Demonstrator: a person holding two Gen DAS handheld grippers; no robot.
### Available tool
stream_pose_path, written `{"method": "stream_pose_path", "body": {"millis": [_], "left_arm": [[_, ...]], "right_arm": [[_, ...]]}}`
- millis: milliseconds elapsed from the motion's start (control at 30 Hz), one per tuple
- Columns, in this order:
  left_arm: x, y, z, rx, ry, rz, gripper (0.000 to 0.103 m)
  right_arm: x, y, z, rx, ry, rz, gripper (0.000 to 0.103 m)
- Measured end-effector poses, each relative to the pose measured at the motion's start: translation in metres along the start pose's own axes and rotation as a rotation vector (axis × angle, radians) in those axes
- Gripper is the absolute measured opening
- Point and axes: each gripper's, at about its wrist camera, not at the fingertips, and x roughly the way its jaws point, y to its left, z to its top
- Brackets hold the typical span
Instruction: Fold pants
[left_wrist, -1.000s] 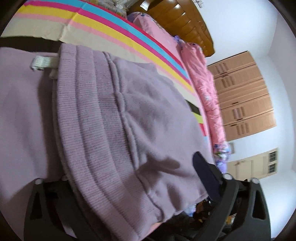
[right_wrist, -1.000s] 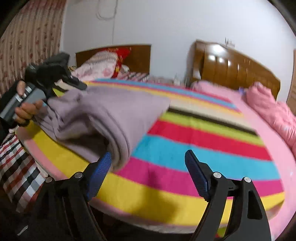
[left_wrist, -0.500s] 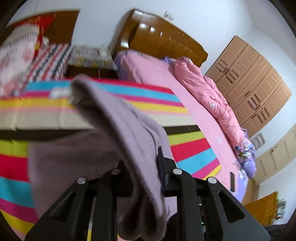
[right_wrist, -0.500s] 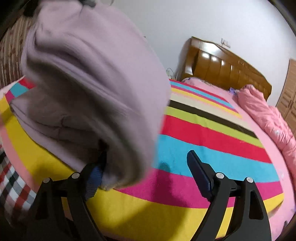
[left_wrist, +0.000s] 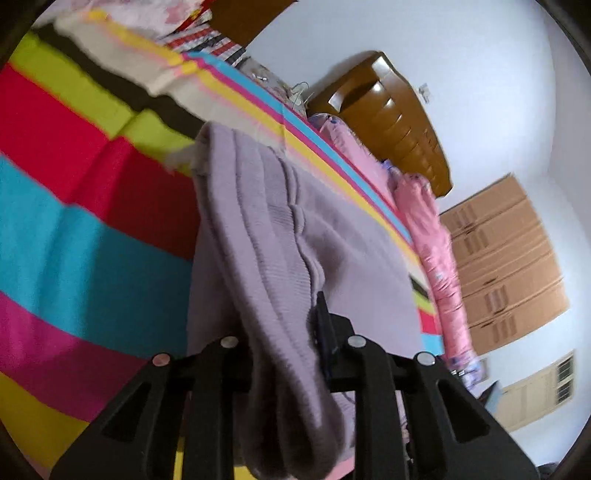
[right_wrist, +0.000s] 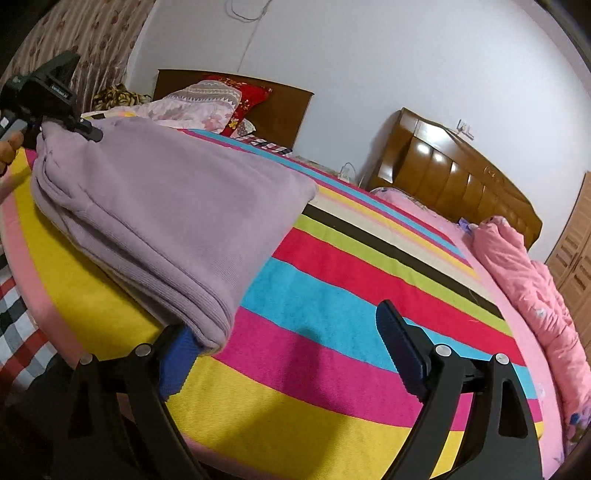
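The lilac pants (right_wrist: 166, 206) lie folded in a thick stack on the striped blanket (right_wrist: 332, 295), near the bed's left corner. My left gripper (left_wrist: 280, 317) is shut on the ribbed waistband (left_wrist: 273, 258), which bunches between its fingers and hangs down past them. From the right wrist view that left gripper (right_wrist: 79, 127) sits at the stack's far corner, held by a hand (right_wrist: 9, 147). My right gripper (right_wrist: 284, 321) stands open over the blanket. The stack's near corner rests on top of its left finger's blue pad (right_wrist: 177, 354). Nothing is pinched between its fingers.
A wooden headboard (right_wrist: 461, 173) and a rumpled pink quilt (right_wrist: 528, 280) lie along the right side. Pillows (right_wrist: 207, 99) are piled at the far end. A wardrobe (left_wrist: 509, 266) stands behind. A checked cloth (right_wrist: 14, 325) hangs below the bed's left edge.
The left gripper closed on the waistband, lifted the pants high across the bed, then brought them down onto the stack. The right gripper stayed open and shifted slightly.
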Motion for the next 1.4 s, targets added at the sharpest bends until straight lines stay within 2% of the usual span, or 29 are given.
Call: {"method": "stream_pose_path", "body": {"millis": [167,200,267,300,333,367,400,433,467,533,600,667,700,767,800,833,867,900,933,967,1000,1100,1200,1300,1400], "left_arm": [[-0.005,-0.013,0.0,0.056,0.011,0.052,0.025],[-0.005,-0.011,-0.002,0.062,0.014,0.09,0.036],[-0.006,-0.012,-0.006,0.051,-0.003,0.09,0.043],[-0.011,-0.013,-0.009,0.038,-0.027,0.097,0.053],[-0.026,-0.011,-0.014,0.021,-0.082,0.177,0.077],[-0.04,-0.014,-0.019,0.013,-0.146,0.312,0.087],[-0.053,-0.021,-0.024,0.015,-0.221,0.448,0.088],[-0.07,-0.032,-0.032,0.028,-0.297,0.546,0.088],[-0.081,-0.045,-0.039,0.056,-0.341,0.536,0.088],[-0.088,-0.078,-0.053,0.155,-0.369,0.412,0.088],[-0.074,-0.109,-0.065,0.277,-0.35,0.428,0.088],[-0.042,-0.135,-0.077,0.442,-0.31,0.55,0.088],[-0.029,-0.135,-0.08,0.47,-0.28,0.619,0.088],[-0.001,-0.111,-0.086,0.429,-0.199,0.781,0.083],[0.004,-0.098,-0.091,0.389,-0.178,0.777,0.084],[0.003,-0.075,-0.097,0.294,-0.179,0.673,0.085],[-0.006,-0.053,-0.102,0.176,-0.214,0.526,0.085],[-0.013,-0.045,-0.105,0.151,-0.243,0.466,0.084],[-0.015,-0.044,-0.108,0.188,-0.237,0.465,0.085],[-0.014,-0.045,-0.107,0.194,-0.23,0.469,0.085],[-0.013,-0.045,-0.106,0.188,-0.228,0.471,0.085],[-0.012,-0.043,-0.106,0.185,-0.237,0.473,0.086],[-0.027,-0.049,-0.111,0.157,-0.268,0.461,0.085],[-0.062,-0.079,-0.115,0.248,-0.424,0.504,0.085],[-0.07,-0.103,-0.099,0.297,-0.491,0.541,0.087]], "right_arm": [[-0.003,0.002,0.001,0.015,0.005,0.004,0.085],[-0.003,0.001,0.001,0.014,0.005,0.005,0.085],[-0.004,0.0,0.001,0.009,0.009,0.025,0.086],[-0.006,-0.003,0.002,0.003,0.013,0.052,0.086],[-0.011,-0.007,0.002,0.0,0.017,0.1,0.086],[-0.015,-0.011,0.001,0.008,0.015,0.145,0.086],[-0.023,-0.021,-0.001,0.04,0.006,0.237,0.086],[-0.03,-0.03,-0.002,0.085,-0.008,0.315,0.086],[-0.034,-0.036,-0.001,0.115,-0.02,0.347,0.086],[-0.039,-0.043,0.007,0.164,-0.045,0.405,0.086],[-0.038,-0.041,0.023,0.196,-0.072,0.475,0.086],[-0.034,-0.029,0.043,0.186,-0.097,0.51,0.086],[-0.033,-0.021,0.05,0.168,-0.103,0.511,0.086],[-0.023,-0.001,0.055,0.102,-0.066,0.468,0.086],[-0.015,0.011,0.052,0.058,-0.023,0.432,0.086],[-0.002,0.022,0.043,0.018,0.036,0.41,0.086],[0.005,0.027,0.035,0.012,0.071,0.403,0.086],[0.015,0.029,0.024,0.016,0.119,0.393,0.086],[0.021,0.016,0.014,0.131,0.124,0.46,0.089],[0.02,0.013,0.012,0.141,0.105,0.466,0.088],[0.02,0.014,0.012,0.105,0.113,0.431,0.089],[0.02,0.011,0.014,0.109,0.14,0.413,0.089],[-0.001,-0.004,0.019,0.143,0.095,0.453,0.089],[-0.028,-0.02,0.033,0.18,0.002,0.515,0.089],[-0.031,-0.019,0.058,0.186,-0.052,0.573,0.089]]}}
